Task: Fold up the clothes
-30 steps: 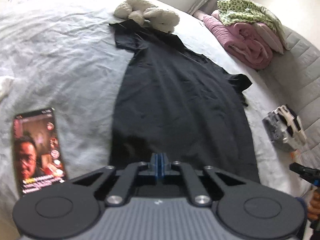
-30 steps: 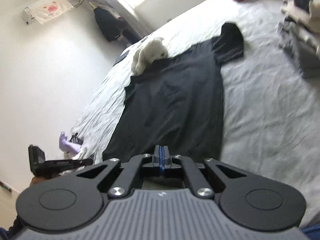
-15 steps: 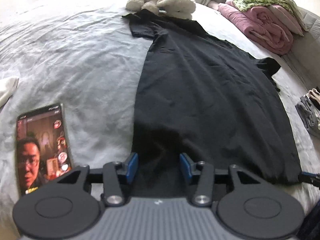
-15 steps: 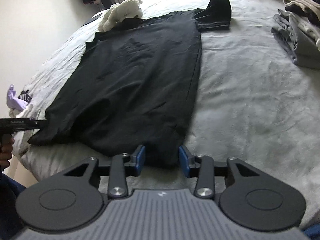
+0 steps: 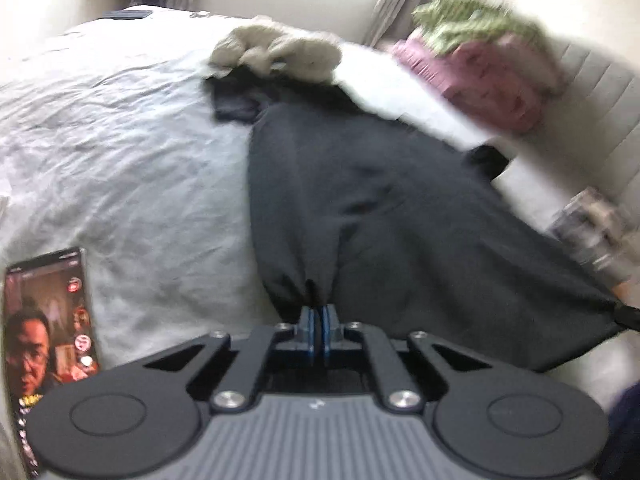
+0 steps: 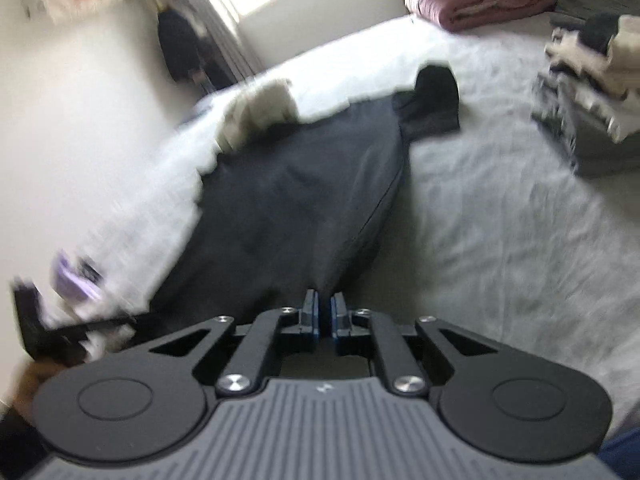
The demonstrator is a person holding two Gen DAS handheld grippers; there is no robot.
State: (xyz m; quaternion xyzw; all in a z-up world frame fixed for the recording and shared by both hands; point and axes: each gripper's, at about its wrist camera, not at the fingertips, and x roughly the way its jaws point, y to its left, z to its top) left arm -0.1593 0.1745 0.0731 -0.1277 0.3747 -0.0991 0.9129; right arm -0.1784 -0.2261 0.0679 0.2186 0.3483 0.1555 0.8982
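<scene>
Black T-shirt (image 5: 360, 208) on bed, hem corners lifted, bunched.

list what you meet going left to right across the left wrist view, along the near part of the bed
phone → bare white bedsheet → left claw pinching the hem of the black t-shirt → right claw tip at the shirt's other hem corner

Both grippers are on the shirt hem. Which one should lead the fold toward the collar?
Probably neither alone. The left gripper and right gripper each pinch a bunched hem corner of the black shirt, so both should carry together. If one must lead, left: its jaws look tighter.
</scene>
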